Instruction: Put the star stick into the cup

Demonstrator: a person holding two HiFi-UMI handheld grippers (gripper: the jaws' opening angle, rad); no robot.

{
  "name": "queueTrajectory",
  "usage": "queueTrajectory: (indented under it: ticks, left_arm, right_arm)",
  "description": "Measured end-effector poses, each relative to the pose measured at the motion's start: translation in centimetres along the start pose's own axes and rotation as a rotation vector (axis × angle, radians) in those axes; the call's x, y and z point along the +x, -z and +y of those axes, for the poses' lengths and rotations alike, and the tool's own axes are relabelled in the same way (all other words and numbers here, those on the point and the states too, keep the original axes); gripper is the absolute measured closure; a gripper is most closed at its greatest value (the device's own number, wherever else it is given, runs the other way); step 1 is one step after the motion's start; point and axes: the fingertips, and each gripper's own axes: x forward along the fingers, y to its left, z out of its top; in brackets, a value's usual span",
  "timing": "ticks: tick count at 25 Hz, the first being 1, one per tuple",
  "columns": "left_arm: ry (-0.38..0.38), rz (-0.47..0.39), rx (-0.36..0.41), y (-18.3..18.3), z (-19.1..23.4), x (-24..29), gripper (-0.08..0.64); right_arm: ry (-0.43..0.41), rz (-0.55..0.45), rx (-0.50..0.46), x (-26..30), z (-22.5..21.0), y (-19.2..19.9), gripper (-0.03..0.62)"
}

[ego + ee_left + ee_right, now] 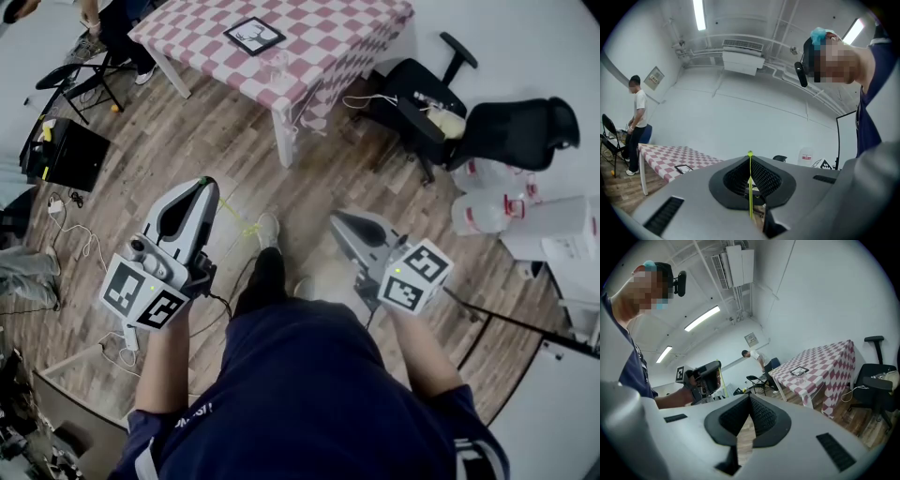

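A thin yellow-green star stick [750,187] stands pinched between the jaws of my left gripper [750,157], which is shut on it. In the head view the left gripper [203,184] hangs over the wooden floor, and the stick [244,223] pokes out to its right. The right gripper view shows that gripper [706,378] raised, with the stick [721,378] beside it. The clear cup [275,67] stands on the pink checked table [328,42], far ahead; it also shows small in the right gripper view [802,376]. My right gripper [340,221] [750,397] is shut and holds nothing.
A framed picture [254,35] lies on the table behind the cup. A black office chair [469,122] and water jugs [483,211] stand at the right. A folding chair [80,80] and a person [636,122] are left of the table. Cables lie on the floor [84,248].
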Motion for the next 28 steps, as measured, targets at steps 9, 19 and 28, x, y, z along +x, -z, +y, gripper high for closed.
queueTrajectory:
  ticks: [9, 19, 28]
  left_arm:
    - [0.014, 0.002, -0.019, -0.6, 9.4, 6.4, 0.526]
    - [0.055, 0.035, -0.092, -0.7, 21.8, 13.6, 0.527]
    - [0.087, 0.045, -0.124, -1.8, 29.7, 18.4, 0.526]
  right_arm:
    - [0.003, 0.036, 0.02, 8.3, -6.1, -3.0, 0.575]
    - [0.054, 0.075, 0.059, 18.9, -12.6, -7.2, 0.575]
    - [0.099, 0.076, 0.075, 25.3, -16.6, -11.0, 0.575]
